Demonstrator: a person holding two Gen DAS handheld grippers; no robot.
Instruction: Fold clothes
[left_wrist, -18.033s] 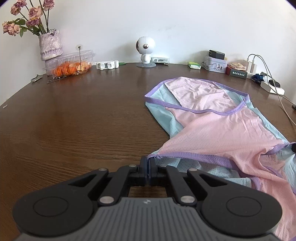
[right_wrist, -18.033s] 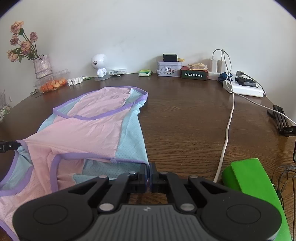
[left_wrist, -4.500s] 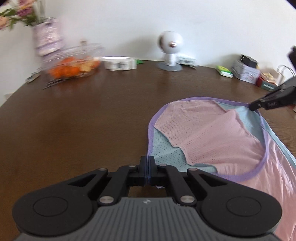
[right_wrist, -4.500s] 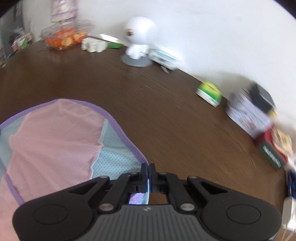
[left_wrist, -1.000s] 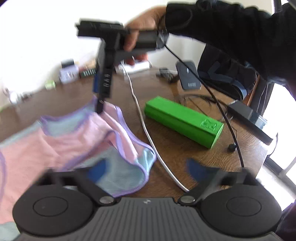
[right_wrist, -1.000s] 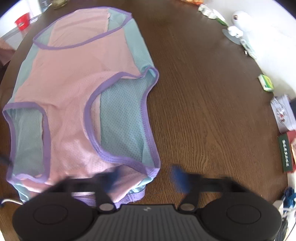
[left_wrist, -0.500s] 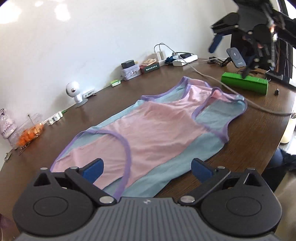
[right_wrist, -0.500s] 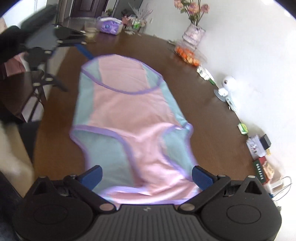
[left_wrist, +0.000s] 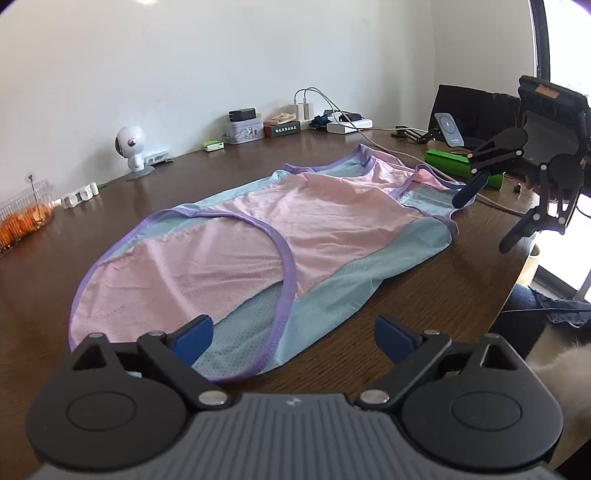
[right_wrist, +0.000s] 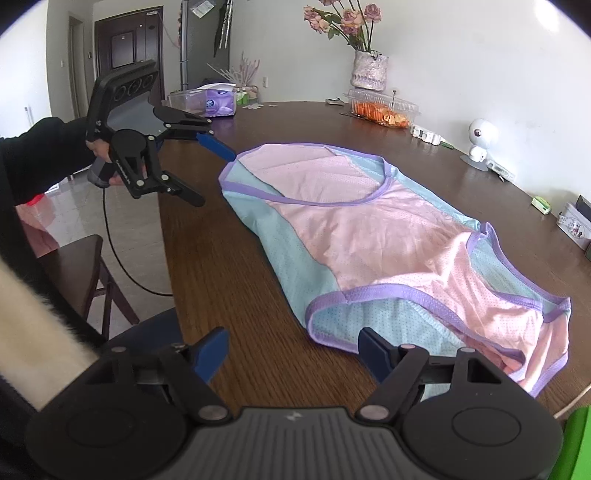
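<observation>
A pink and light-blue tank top (left_wrist: 314, 221) with purple trim lies spread flat on the dark wooden table (left_wrist: 55, 258). My left gripper (left_wrist: 293, 336) hovers low over its near hem corner. Its jaws are closing, the purple hem edge lies between them, and the pads are not pressing on it. In the right wrist view that gripper (right_wrist: 214, 177) hangs by the hem end of the top (right_wrist: 369, 229). My right gripper (right_wrist: 293, 352) is at the strap end, jaws closing over bare wood beside the armhole edge. From the left wrist view it (left_wrist: 487, 218) hangs off the strap corner.
A green box (left_wrist: 447, 160) and a white cable (left_wrist: 491, 201) lie past the strap end. A toy camera (left_wrist: 129, 147), tins, chargers, a fruit box (right_wrist: 380, 110) and a flower vase (right_wrist: 369, 74) line the wall. A chair (right_wrist: 74, 266) stands off the table's near edge.
Both grippers have come closer and lower toward the near edge of the top, one at each end. Both pairs of jaws stand narrower than half a second ago.
</observation>
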